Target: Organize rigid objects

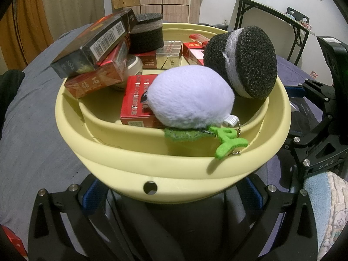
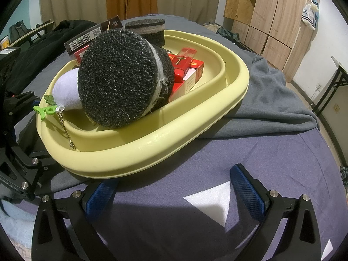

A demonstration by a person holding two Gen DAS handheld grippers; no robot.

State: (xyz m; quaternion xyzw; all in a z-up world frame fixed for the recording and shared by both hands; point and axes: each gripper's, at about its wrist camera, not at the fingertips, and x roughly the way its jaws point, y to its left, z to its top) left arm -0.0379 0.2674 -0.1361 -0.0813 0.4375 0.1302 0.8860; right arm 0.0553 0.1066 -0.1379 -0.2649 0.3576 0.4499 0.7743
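Observation:
A pale yellow basin (image 1: 174, 169) (image 2: 152, 152) sits on the bed, filled with several red and black cigarette boxes (image 1: 93, 43), a white plush toy with green leaves (image 1: 189, 100) (image 2: 65, 91), and two black sponge pucks (image 1: 243, 63) (image 2: 121, 76). My left gripper (image 1: 171, 193) has blue pads (image 1: 93, 191) on either side of the basin's near wall, wide apart; the basin hides the fingertips. My right gripper (image 2: 176, 184) is open and empty over the purple sheet, its left pad (image 2: 100, 195) under the basin's rim.
A grey blanket (image 2: 271, 100) lies beyond the basin. Purple bedsheet (image 2: 217, 152) with white patches lies in front. Dark clothes (image 2: 43, 43) lie at back left. Wooden wardrobes (image 2: 271, 10) and a folding table (image 1: 271, 13) stand by the walls.

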